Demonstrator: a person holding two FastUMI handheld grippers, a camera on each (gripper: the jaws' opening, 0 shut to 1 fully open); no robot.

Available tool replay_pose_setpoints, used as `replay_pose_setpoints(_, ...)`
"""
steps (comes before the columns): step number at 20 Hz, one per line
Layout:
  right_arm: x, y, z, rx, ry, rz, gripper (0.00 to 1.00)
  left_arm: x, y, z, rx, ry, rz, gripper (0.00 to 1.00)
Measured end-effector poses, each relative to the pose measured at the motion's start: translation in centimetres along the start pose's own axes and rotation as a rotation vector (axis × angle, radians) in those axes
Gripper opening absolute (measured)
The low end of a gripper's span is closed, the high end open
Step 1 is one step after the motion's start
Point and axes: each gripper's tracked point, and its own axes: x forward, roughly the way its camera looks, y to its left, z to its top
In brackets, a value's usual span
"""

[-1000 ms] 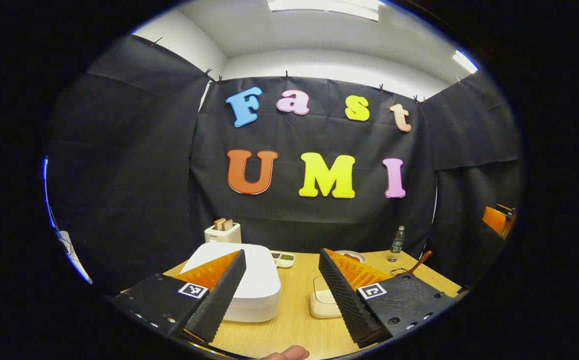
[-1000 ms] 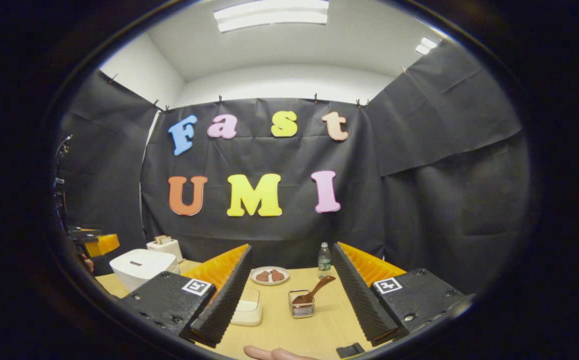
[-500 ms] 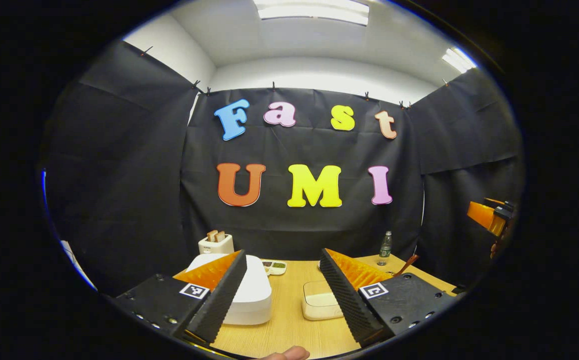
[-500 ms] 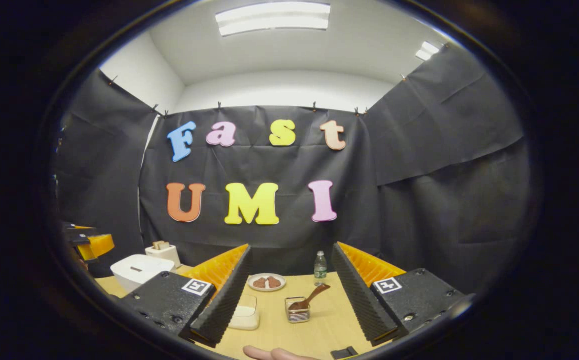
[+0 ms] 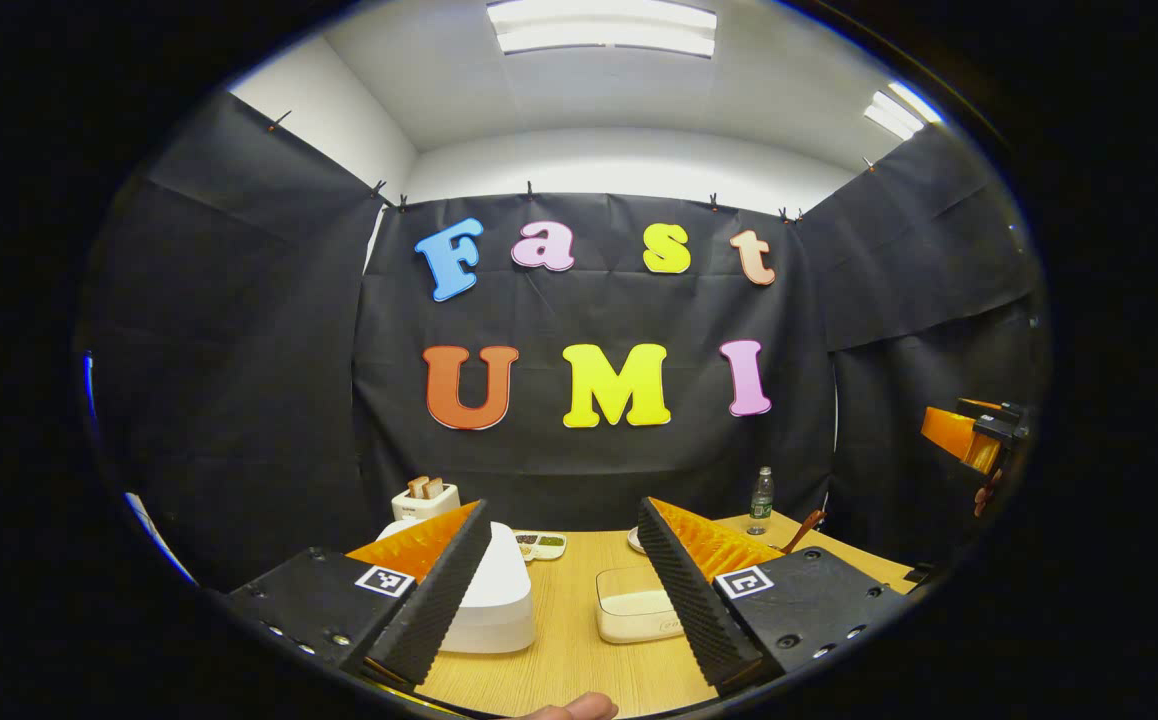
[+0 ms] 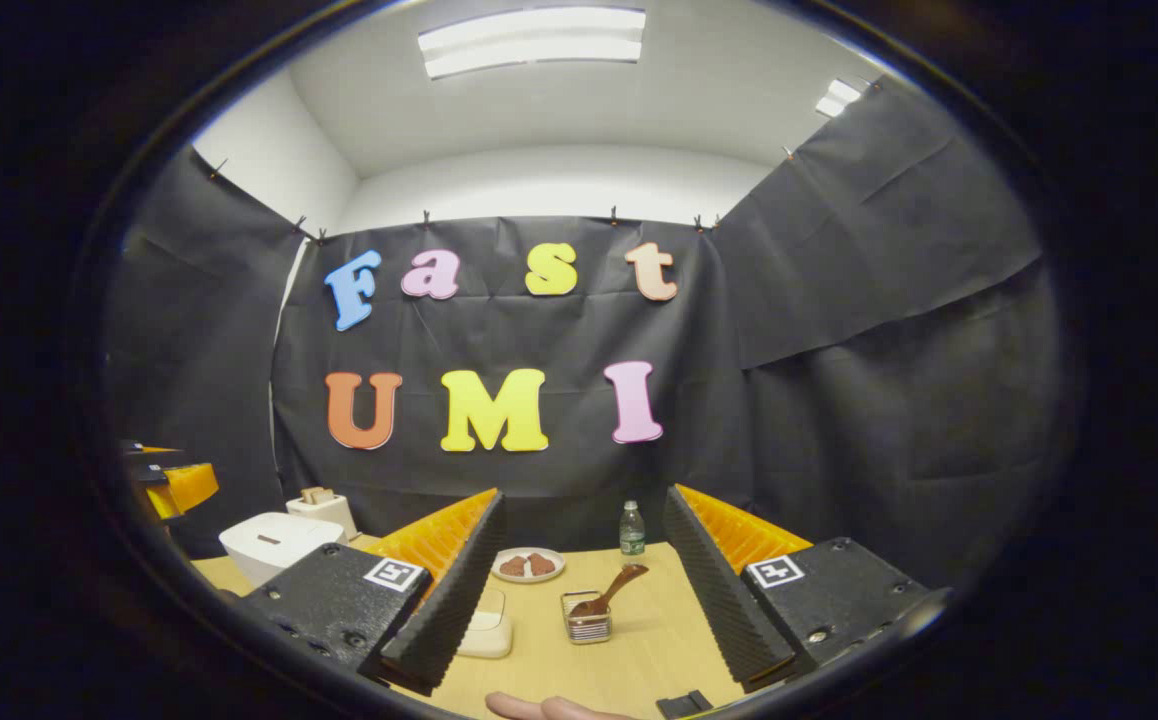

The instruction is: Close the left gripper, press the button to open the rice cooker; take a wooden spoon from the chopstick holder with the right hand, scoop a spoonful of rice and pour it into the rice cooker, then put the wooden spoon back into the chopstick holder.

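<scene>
Two grippers are hovering with fingers spread wide, grasping nothing. One white rice cooker (image 5: 499, 600), lid down, is sitting on the bench (image 5: 569, 650) just ahead of the left gripper (image 5: 564, 590). One wooden spoon (image 6: 611, 592) is leaning in one chopstick holder (image 6: 587, 622), ahead between the right gripper (image 6: 579, 600) fingers, well apart from them.

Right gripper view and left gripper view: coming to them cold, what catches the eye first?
In the right gripper view, the open right tool frames a wooden spoon leaning out of the wire chopstick holder on the wooden table. In the left gripper view, the open left tool hangs over that table, the closed white rice cooker behind its left finger.
</scene>
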Motion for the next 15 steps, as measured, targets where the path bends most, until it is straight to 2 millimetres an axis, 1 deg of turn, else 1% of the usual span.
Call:
replay_pose_setpoints(1,-0.1,-0.2,-0.2,0.006,0.003,-0.001,0.99,0.0,-0.2,-0.3,0.004,0.01,-0.003,0.94)
replay_pose_setpoints(2,-0.3,-0.3,-0.4,0.011,0.007,-0.001,1.0,-0.1,-0.1,-0.5,0.006,0.015,0.004,0.94)
replay_pose_setpoints(3,-0.3,-0.5,-0.4,0.016,0.007,-0.002,0.99,0.0,0.1,-0.5,0.01,0.017,0.011,0.94)
replay_pose_setpoints(4,-0.4,-0.5,-0.4,0.015,0.006,-0.001,1.0,0.0,0.2,-0.8,0.008,0.02,0.019,0.94)
replay_pose_setpoints(7,-0.7,-0.7,-0.4,0.001,-0.004,-0.003,0.99,0.1,0.3,-1.1,-0.012,0.019,0.026,0.94)
replay_pose_setpoints(8,-0.8,-0.8,-0.4,-0.001,-0.011,-0.002,1.0,0.1,0.3,-1.4,-0.019,0.026,0.024,0.93)
replay_pose_setpoints(11,-1.0,-0.8,-0.6,-0.01,-0.018,-0.001,1.0,0.1,0.1,-1.6,-0.021,0.029,0.017,0.93)
replay_pose_setpoints(12,-1.1,-0.8,-0.8,-0.015,-0.014,-0.002,0.99,0.0,0.2,-1.4,-0.016,0.024,0.024,0.93)
replay_pose_setpoints(15,-1.0,-0.7,-1.1,-0.025,-0.011,0.0,1.0,0.0,0.3,-1.3,-0.012,0.015,0.03,0.93)
